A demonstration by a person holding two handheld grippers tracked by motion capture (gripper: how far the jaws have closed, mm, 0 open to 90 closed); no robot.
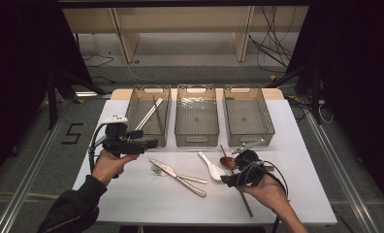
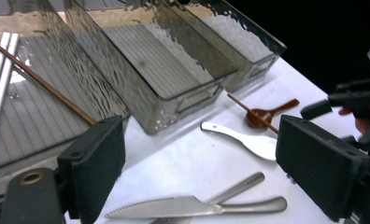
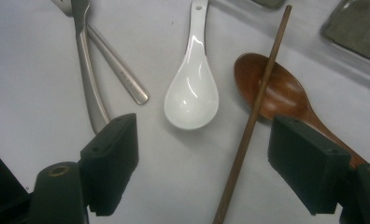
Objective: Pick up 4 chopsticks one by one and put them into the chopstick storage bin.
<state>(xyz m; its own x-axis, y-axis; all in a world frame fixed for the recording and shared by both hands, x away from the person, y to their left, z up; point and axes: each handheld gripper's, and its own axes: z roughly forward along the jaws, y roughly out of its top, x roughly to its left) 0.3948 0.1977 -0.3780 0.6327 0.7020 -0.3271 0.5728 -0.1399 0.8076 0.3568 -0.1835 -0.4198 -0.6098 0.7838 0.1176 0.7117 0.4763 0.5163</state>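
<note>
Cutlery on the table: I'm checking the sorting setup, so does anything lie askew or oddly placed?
Yes. The brown chopstick lies slanted across the wooden spoon, over its bowl. The knife and fork cross each other. Another brown chopstick leans slanted in the left bin.

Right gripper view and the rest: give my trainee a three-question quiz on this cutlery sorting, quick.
1. True or false: the brown chopstick lies across the wooden spoon.
2. Which basket already holds chopsticks: a) left basket, b) middle basket, c) right basket?
3. What lies nearest between the right tongs, and are they open?

Key
1. True.
2. a.
3. The white spoon and the brown chopstick; open, gripping nothing.
</note>
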